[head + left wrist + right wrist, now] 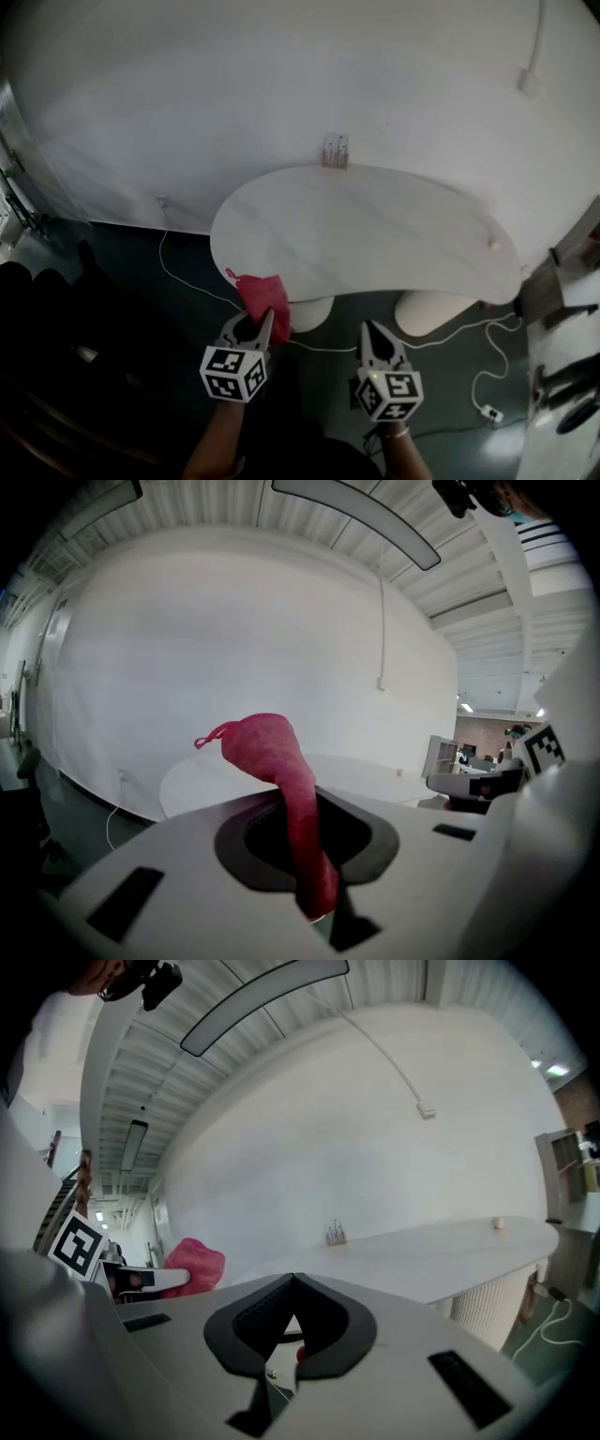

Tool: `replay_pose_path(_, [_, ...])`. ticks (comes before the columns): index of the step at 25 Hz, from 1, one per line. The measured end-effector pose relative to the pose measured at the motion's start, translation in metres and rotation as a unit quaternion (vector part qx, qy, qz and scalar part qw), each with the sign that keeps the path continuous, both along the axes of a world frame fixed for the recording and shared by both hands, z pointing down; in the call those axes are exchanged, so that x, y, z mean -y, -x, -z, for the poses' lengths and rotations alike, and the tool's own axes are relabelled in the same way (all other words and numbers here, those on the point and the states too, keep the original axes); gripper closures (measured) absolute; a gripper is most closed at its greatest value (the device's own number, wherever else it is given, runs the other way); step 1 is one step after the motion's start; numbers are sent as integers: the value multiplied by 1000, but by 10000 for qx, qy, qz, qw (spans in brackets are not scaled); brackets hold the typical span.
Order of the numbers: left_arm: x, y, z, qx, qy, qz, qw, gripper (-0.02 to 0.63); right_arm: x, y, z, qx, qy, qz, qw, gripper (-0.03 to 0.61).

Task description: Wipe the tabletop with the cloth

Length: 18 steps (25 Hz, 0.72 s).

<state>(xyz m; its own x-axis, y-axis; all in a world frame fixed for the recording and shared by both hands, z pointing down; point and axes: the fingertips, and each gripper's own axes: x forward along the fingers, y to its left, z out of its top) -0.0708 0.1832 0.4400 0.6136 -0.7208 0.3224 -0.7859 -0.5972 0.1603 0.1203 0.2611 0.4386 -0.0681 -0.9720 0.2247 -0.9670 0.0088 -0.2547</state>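
while the left gripper held the red cloth, its jaws were clamped tight on the bottom part of it. the rest of the cloth stuck up and out in front. the cloth was by the near left edge of the white counter, and i could not tell if it touched the top yet. the right gripper was just beside the left one, over the dark floor. its jaws were together with nothing in them.

to do this step well, i think the cloth should go forward and be pressed down flat on the counter. then a big part of it rubs the top, not just the tip. the jaws should grip hard so the cloth does not slip out. long, slow strokes from one end to the other would be best. the wipe should go around the little stand at the back edge. it should also go around the small round thing near the right end, so nothing gets knocked off.

counting: one cloth, one counter, two grippers, two fat white legs under the counter, one little stand, one small round thing.
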Motion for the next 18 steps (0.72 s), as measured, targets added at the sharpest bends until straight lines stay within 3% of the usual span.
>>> replay_pose_path(18, [219,2,4,142,119,-258,9995,568,212,-3,-4,-222,506,-177,9983,575])
